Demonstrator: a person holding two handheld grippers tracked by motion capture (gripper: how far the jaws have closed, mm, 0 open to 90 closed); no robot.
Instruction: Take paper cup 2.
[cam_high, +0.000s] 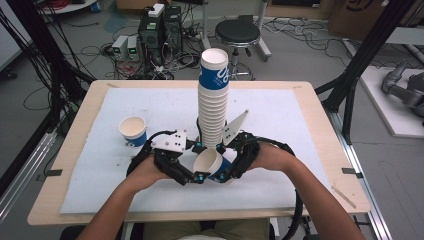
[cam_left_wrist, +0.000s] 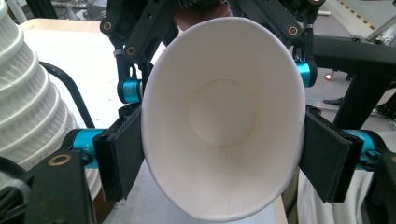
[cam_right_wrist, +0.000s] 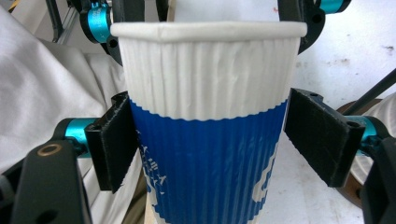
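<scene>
Near the tabletop's (cam_high: 300, 190) front edge, the left tool (cam_high: 192, 172) pinches the tilted paper cup (cam_high: 209, 162), squeezing its rim oval. The right tool (cam_high: 231, 167) brackets the cup, one pad touching, the other clear. Close it gently before the left lets go. Behind rises the cup stack (cam_high: 213, 105); a lone cup (cam_high: 133, 131) stands toward the left edge.

Each hand carries a black tool (cam_high: 197, 176) with turquoise collars, brass-ringed screws, ribbed black pads and a white three-cornered plate
</scene>
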